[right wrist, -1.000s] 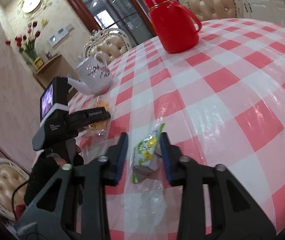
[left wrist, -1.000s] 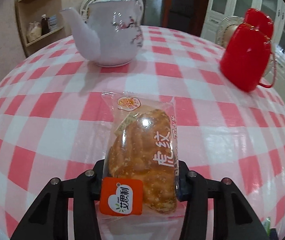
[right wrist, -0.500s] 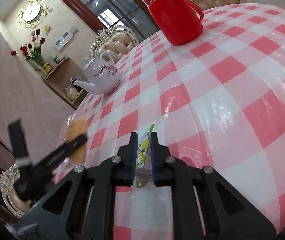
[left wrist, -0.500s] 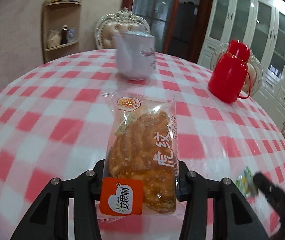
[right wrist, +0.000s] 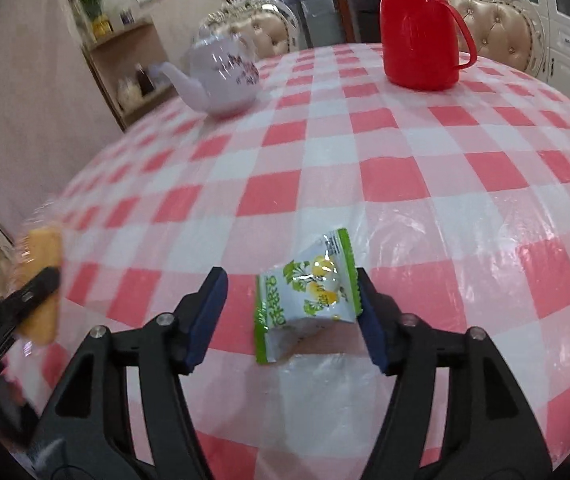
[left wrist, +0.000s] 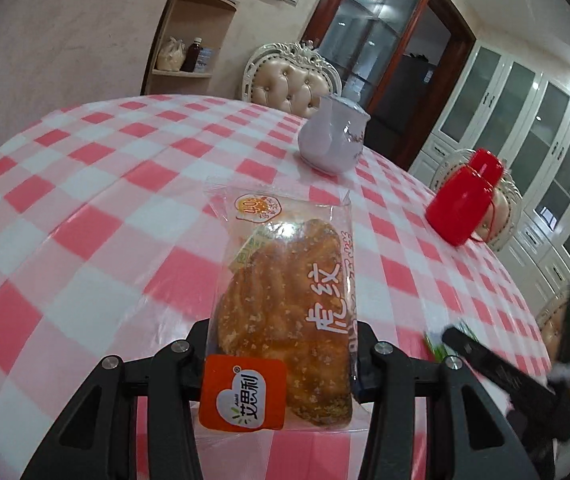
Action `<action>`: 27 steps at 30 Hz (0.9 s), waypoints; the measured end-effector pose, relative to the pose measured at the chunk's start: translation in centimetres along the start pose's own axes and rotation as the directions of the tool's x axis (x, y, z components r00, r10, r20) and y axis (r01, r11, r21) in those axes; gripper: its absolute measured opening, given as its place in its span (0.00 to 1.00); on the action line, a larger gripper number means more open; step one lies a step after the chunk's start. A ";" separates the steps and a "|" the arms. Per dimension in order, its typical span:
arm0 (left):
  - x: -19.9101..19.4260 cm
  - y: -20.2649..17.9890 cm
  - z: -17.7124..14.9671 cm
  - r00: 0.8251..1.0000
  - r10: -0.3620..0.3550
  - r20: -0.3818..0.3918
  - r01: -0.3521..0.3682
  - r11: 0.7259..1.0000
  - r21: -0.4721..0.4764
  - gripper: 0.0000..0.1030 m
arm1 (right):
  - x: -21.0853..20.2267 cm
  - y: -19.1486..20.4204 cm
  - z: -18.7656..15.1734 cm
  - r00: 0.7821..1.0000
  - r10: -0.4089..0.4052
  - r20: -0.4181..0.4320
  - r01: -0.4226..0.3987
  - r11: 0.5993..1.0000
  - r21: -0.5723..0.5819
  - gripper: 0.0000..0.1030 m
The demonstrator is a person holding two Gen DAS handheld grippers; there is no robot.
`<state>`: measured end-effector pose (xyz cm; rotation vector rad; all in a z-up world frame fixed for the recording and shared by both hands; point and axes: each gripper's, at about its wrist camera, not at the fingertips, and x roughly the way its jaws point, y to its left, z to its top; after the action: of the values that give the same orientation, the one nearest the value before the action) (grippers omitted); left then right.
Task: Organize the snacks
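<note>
Right wrist view: we are opening the right gripper off the small green-and-white snack packet, seemingly pad-free now, so we should be backing out straight, while the left gripper is clamping the clear-wrapped bread pastry.

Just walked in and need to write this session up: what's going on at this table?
A person is sorting snacks on a checked tablecloth with a gripper in each hand. The left gripper is shut on a wrapped pastry, held above the cloth. The right gripper has its jaws opening around a small green-and-white packet; the packet sits between them, against one pad and clear of the other. A white teapot and a red flask stand farther back.
</note>
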<state>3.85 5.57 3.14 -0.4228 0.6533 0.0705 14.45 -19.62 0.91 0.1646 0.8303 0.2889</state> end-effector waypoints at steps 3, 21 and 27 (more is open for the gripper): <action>-0.6 0.0 -0.5 1.000 -0.014 -0.016 0.014 1.000 0.008 0.47 | 0.6 -0.7 0.0 0.998 -0.051 -0.026 0.052 0.998 0.037 0.64; 0.2 1.4 1.5 0.996 -0.064 -0.065 0.060 0.996 -0.060 0.47 | -2.5 1.8 -1.9 0.998 -0.027 0.053 0.028 0.999 -0.018 0.40; 0.3 1.1 1.4 0.996 -0.055 -0.071 0.053 0.998 -0.040 0.47 | -3.1 3.2 -3.2 0.999 0.012 0.036 -0.012 1.000 0.013 0.40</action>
<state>4.69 7.12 3.51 -0.4818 0.7123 0.0165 9.47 -17.41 1.71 0.1868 0.7956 0.2908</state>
